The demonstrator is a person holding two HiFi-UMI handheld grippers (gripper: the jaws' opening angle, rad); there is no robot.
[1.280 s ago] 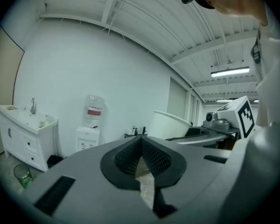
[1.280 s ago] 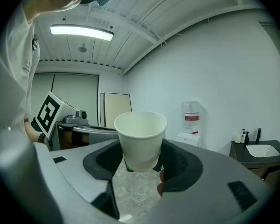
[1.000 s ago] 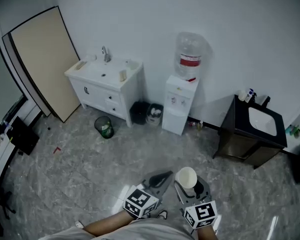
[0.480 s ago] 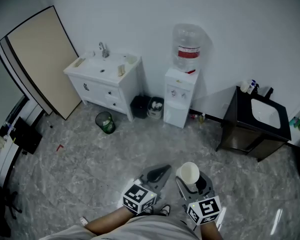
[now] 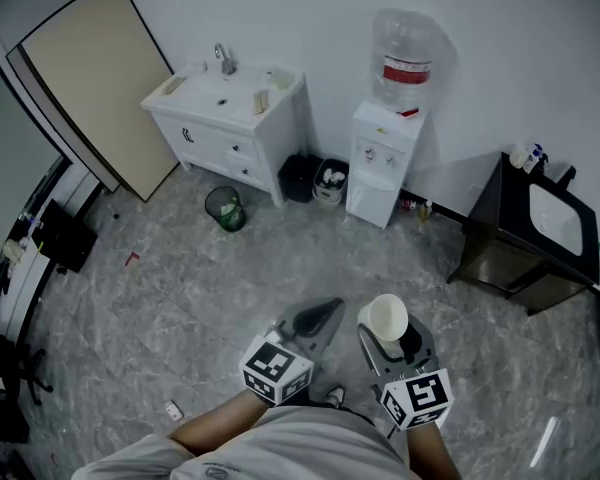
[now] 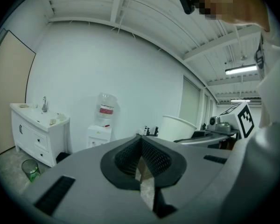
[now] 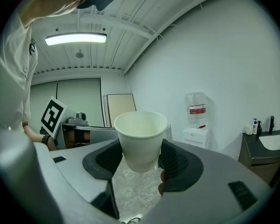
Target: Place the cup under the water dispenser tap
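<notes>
A white paper cup stands upright between the black pads of my right gripper, which is shut on it; from the head view the cup shows its open mouth above the right gripper. My left gripper is beside it at the left, jaws together with nothing in them. The white water dispenser with a clear bottle stands against the far wall, well ahead of both grippers. It also appears small in the right gripper view, the dispenser, and in the left gripper view, the dispenser.
A white sink cabinet stands left of the dispenser, with a black bin and a green mesh basket near it. A dark vanity with a white basin is at the right wall. A beige board leans at the left. Grey marble floor lies between.
The view has shifted: the dispenser and sink cabinet sit further right and higher in the head view. Both grippers have moved forward together, the cup still held in the right one.
</notes>
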